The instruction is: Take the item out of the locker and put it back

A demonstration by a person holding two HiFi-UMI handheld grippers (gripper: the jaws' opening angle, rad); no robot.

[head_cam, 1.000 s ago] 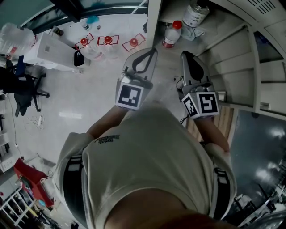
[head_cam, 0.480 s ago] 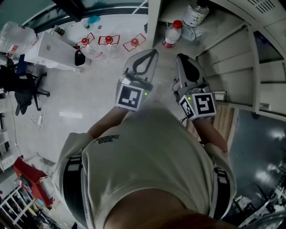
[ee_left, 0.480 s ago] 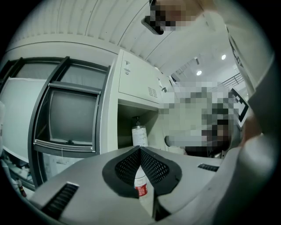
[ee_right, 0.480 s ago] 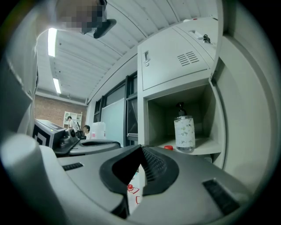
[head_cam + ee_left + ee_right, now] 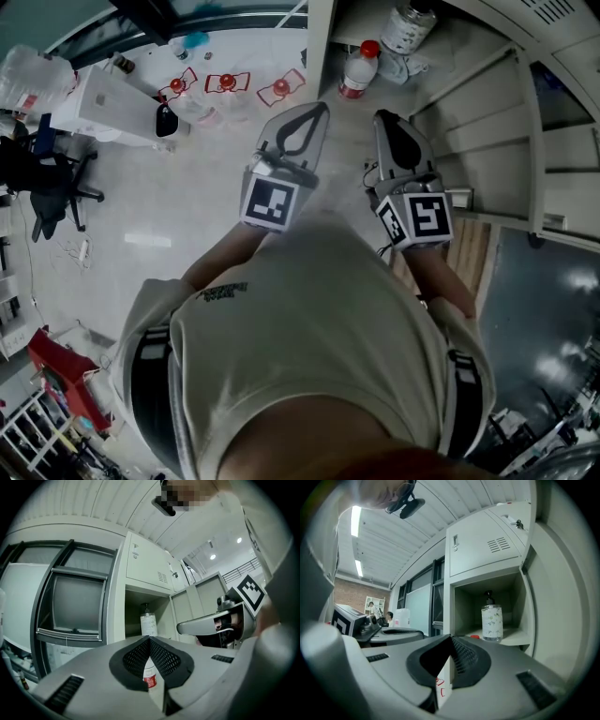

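Observation:
An open locker compartment point(image 5: 520, 638) holds a clear pump bottle point(image 5: 491, 620) with a printed label, standing upright on the shelf. A red-capped bottle point(image 5: 359, 70) stands beside it; the pump bottle point(image 5: 410, 28) is further in. In the left gripper view the pump bottle point(image 5: 148, 622) rises behind the jaw tips, and the red-labelled bottle point(image 5: 150, 679) shows in the slit below them. My left gripper point(image 5: 319, 106) and right gripper point(image 5: 382, 116) hover side by side in front of the compartment. Both are shut and empty. Neither touches a bottle.
A closed locker door point(image 5: 485, 550) sits above the open compartment, and the open door's panel point(image 5: 555, 597) stands to its right. A window frame point(image 5: 70, 602) is left of the lockers. On the floor lie red items point(image 5: 226, 84), a white box point(image 5: 108, 108) and a black chair point(image 5: 47, 178).
The right gripper has shifted slightly to the left, closer to the left gripper. The left gripper and both bottles stay where they were.

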